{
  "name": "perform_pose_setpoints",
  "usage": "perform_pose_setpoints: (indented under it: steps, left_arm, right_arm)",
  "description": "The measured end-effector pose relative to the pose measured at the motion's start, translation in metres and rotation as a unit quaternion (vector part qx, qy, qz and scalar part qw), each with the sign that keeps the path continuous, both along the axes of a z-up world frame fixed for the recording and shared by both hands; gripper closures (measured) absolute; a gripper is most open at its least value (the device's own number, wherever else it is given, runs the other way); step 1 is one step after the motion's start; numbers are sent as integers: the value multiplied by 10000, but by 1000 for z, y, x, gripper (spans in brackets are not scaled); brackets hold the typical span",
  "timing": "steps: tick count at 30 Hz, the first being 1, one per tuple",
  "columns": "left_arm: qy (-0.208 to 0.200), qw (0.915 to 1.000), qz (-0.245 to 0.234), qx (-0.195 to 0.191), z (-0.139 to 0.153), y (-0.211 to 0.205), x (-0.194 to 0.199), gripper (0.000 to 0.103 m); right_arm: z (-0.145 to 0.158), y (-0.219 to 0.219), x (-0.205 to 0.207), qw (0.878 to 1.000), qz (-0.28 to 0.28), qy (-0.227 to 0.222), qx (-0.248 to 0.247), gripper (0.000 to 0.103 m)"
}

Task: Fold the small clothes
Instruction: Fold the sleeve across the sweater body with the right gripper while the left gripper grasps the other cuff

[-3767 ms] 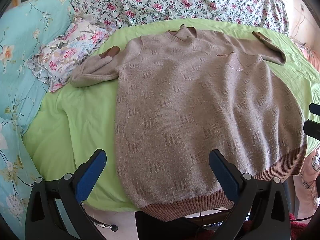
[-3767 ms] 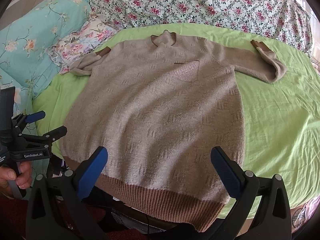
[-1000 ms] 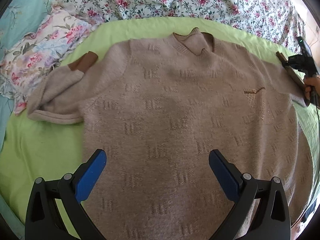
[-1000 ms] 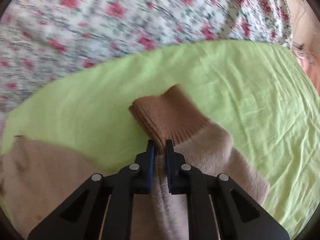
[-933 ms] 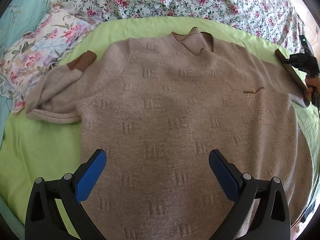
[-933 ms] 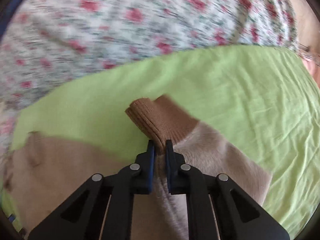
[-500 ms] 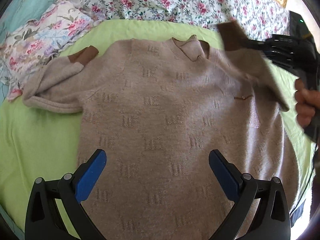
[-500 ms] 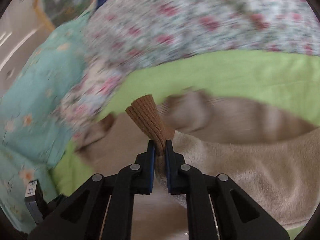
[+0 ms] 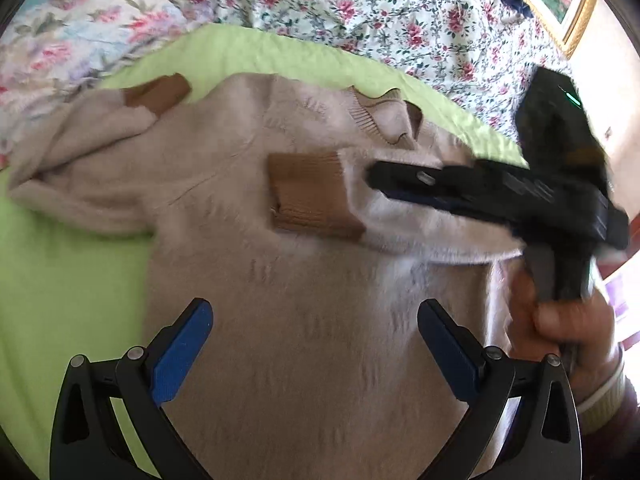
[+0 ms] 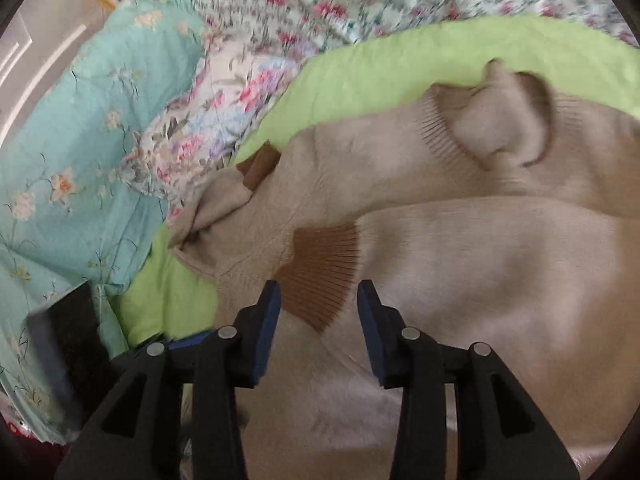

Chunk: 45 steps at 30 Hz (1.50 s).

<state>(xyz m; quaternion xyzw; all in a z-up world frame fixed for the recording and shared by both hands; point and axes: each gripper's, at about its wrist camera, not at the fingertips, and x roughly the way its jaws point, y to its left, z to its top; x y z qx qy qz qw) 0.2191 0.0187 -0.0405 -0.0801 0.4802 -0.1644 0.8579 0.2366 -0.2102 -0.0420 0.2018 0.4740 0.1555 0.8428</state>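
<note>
- Right tongs (image 10: 318,304) of mine now stand parted, jaws either side of the brown cuff (image 10: 320,268) that they were clamped on half a second ago; it lies loose between them.
- Left tongs (image 9: 316,344) hang wide apart over the lower body of the sweater (image 9: 312,320), holding nothing.
- That sleeve (image 9: 420,216), stretched out to the side a second ago, now lies folded across the chest, below the collar (image 9: 392,128).
- Its twin, the far sleeve (image 9: 80,160), is bunched out on the green sheet (image 9: 60,272); I judge it comes next.
</note>
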Motion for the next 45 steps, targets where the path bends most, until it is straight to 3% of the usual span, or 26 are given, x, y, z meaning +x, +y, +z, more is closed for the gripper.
perform_pose_setpoints:
  steps: [7,9,10,12,14,15,17,19,21,24,28,32,33,34,35,39,45]
  left_arm:
    - [433,9975,-73,-546,-26,-11,70,2]
    - [349,9974,-3,-626,-27,-14,83,3]
    - [265,9976,-19,-636,-25,-17,84,10]
    - [199,9979,-127,-611,-24,-24,91,40]
    - [145,9981,-253,-542,-23,-32,93,91]
    - [115,9980,-313,-530,-22,-34,92,97]
    - [-205,9990,-255,-318,-7,-33,82,97]
    - [-776,9966,-60,-256,18,-17,66,97]
    - [-926,9955,121,-185,24,-3,61,97]
    - [-664,9973,262,159,7,6,70,97]
    - [-606,9972,431,-4,-1,17,70,97]
    - [-647,9970,390,194,-5,9,68,97]
    - [-623,9971,382,208,-7,8,68,97]
    - [-605,9972,384,216,-9,8,69,97]
    - [-590,9973,386,223,-9,7,69,97]
    - [-645,9973,283,195,-5,-5,70,97]
    - [-685,9972,-17,285,-12,-37,77,97]
  right_arm:
    - [38,-84,-66,9921,-1148,-361,-342,61]
    - [44,-107,-85,9870,-1508,-404,-388,61]
    - [46,-118,-94,9841,-1677,-418,-397,61]
    - [50,-137,-106,9783,-1980,-438,-417,61]
    - [52,-154,-116,9733,-2216,-447,-408,61]
    - [54,-160,-120,9706,-2325,-443,-437,61]
    - [59,-175,-127,9650,-2528,-443,-534,61]
    - [61,-189,-130,9606,-2673,-434,-632,61]
    - [54,-200,-124,9567,-2806,-233,-741,59]
    - [40,-213,-111,9555,-2852,11,-748,51]
    - [21,-216,-84,9604,-2671,283,-739,44]
    - [-6,-214,-55,9655,-2425,602,-738,42]
    - [-11,-214,-51,9675,-2342,651,-703,59]
    - [-12,-212,-48,9696,-2242,669,-719,83]
    - [-8,-211,-49,9703,-2216,588,-774,93]
    - [27,-220,-63,9656,-2353,116,-1097,95]
    - [-2,-237,-58,9544,-2485,671,-1515,93]
